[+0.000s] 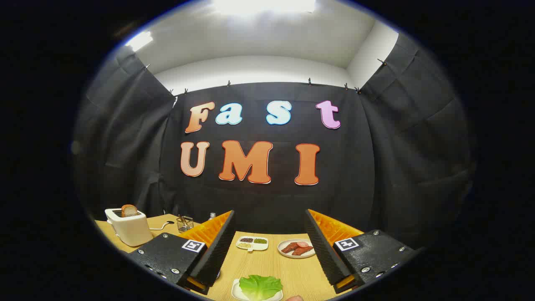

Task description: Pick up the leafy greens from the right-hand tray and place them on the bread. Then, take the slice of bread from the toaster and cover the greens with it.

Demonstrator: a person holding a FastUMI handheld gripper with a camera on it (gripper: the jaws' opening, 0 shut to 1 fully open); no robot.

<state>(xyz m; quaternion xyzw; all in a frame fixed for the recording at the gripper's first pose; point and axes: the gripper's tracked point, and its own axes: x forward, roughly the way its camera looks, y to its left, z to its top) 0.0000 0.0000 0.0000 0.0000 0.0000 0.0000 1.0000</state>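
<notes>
As seen from the gripper view, the gripper [267, 251] is spread wide, grasping nothing. Leafy greens [260, 286] lie on a white tray [236, 292] between the fingers; toaster [130, 228] holds its bread slice [129, 210]. Likely nothing done yet.
</notes>
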